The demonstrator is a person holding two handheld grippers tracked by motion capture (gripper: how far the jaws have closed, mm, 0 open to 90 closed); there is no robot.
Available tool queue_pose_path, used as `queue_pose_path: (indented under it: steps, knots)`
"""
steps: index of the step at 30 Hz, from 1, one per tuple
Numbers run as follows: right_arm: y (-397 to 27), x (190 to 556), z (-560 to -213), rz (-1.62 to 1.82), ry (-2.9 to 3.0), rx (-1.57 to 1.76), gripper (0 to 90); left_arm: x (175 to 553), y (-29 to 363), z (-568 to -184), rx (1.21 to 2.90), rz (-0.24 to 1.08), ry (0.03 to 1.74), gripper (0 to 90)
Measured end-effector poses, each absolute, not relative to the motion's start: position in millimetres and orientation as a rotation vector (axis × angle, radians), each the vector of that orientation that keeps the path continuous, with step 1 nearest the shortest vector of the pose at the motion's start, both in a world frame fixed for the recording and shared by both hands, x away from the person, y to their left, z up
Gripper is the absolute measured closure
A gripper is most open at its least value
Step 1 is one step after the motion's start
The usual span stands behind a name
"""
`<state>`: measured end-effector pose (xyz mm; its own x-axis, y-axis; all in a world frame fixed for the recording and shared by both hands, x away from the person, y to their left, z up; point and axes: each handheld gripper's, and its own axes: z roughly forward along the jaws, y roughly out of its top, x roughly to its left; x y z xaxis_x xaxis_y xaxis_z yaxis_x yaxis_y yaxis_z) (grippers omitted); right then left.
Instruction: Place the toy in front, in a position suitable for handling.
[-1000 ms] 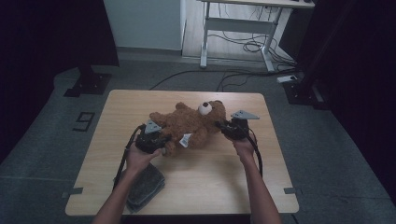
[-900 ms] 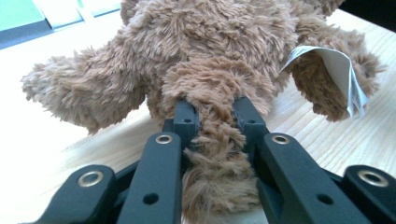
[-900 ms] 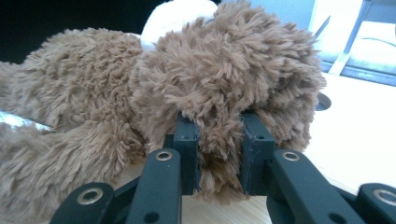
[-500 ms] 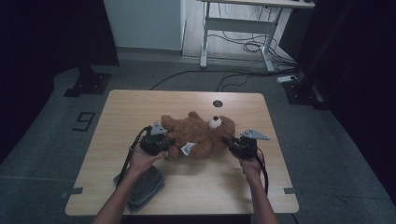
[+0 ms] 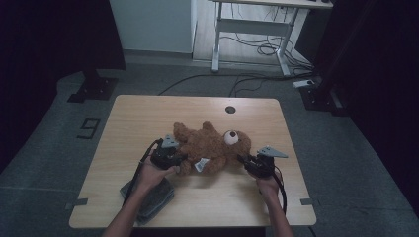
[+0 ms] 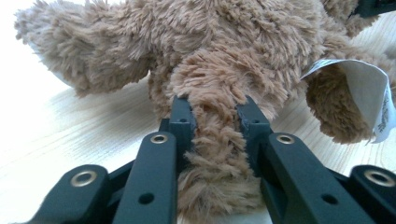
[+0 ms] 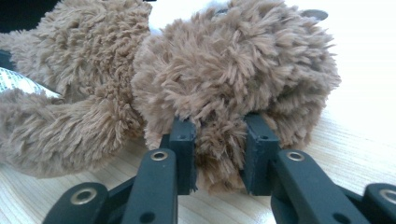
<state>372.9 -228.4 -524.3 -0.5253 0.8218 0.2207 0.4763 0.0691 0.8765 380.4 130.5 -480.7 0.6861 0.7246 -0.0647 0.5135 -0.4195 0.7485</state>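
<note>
Brown plush is what both grippers have between their jaws: a teddy bear (image 5: 210,148) lies on its back near the middle of the wooden table (image 5: 148,113), a little toward the person's side, with its head pointing to the right in the high view and its white muzzle turned up. The left gripper (image 5: 173,159) meets the bear at one lower limb, and in the left gripper view the two black jaws stand on both sides of this fluffy limb (image 6: 217,154) and press into the fur; they have just been opening a little, but the limb is between them and the pads touch it on both sides. A white paper label (image 6: 369,93) hangs from the bear just beside that limb (its print is too small to read). The right gripper (image 5: 245,161) comes in at the head end, and in the right gripper view its jaws are clamped on a thick tuft of fur (image 7: 219,149) at the bear's head. The bear rests on the table surface. A folded grey cloth (image 5: 150,197) lies at the near left edge of the table, partly under the person's left forearm. A small dark round hole (image 5: 230,109) sits near the far edge.
</note>
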Motion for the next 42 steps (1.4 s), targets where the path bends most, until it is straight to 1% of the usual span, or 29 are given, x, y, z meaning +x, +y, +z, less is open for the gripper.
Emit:
queue_pose_path:
  steps: [1, 2, 3, 7, 9, 12, 17, 19, 24, 26, 28, 34, 38, 42]
  knots:
    - [-228.4, 372.9, -524.3, 1.440, 2.020, 1.297, 68.8, 380.4, 130.5, -480.7, 2.114, 0.344, 0.946, 67.1]
    - [-228.5, 372.0, -524.8, 1.440, 2.018, 1.301, 68.2, 379.6, 130.5, -481.3, 2.119, 0.345, 0.947, 67.1]
    - [-229.9, 370.6, -525.7, 1.442, 2.020, 1.303, 66.9, 377.6, 130.8, -481.1, 2.121, 0.366, 0.948, 58.3]
    - [-231.4, 368.8, -526.2, 1.442, 2.018, 1.312, 65.2, 372.2, 135.9, -476.3, 2.114, 0.398, 0.947, 39.4]
    - [-231.4, 367.9, -526.7, 1.438, 2.014, 1.316, 64.7, 368.8, 139.9, -472.2, 2.095, 0.406, 0.950, 33.5]
    - [-231.8, 367.6, -527.3, 1.443, 2.011, 1.323, 64.3, 365.2, 144.1, -468.5, 2.080, 0.427, 0.949, 28.5]
    - [-232.0, 367.6, -528.9, 1.433, 2.002, 1.333, 62.6, 355.5, 161.7, -463.6, 2.014, 0.447, 0.980, 27.3]
    - [-231.6, 365.5, -530.0, 1.421, 2.000, 1.339, 61.2, 346.3, 173.1, -463.1, 1.970, 0.446, 0.997, 25.4]
    - [-231.4, 363.0, -532.5, 1.413, 1.994, 1.349, 60.9, 328.2, 188.1, -467.5, 1.927, 0.448, 1.021, 23.8]
    - [-230.9, 362.6, -532.4, 1.408, 1.991, 1.356, 60.9, 324.5, 190.2, -469.2, 1.924, 0.451, 1.025, 23.6]
    - [-228.0, 359.8, -532.1, 1.386, 1.977, 1.374, 59.7, 312.9, 196.5, -475.8, 1.924, 0.452, 1.038, 23.3]
    - [-228.9, 357.5, -533.9, 1.385, 1.984, 1.370, 56.4, 299.7, 209.1, -486.5, 1.952, 0.452, 1.067, 23.4]
    - [-229.8, 358.0, -534.0, 1.389, 1.982, 1.366, 55.7, 296.0, 214.2, -491.6, 1.987, 0.471, 1.083, 23.1]
    - [-230.6, 358.0, -534.7, 1.391, 1.982, 1.367, 54.5, 296.5, 216.0, -496.2, 2.011, 0.449, 1.087, 21.8]
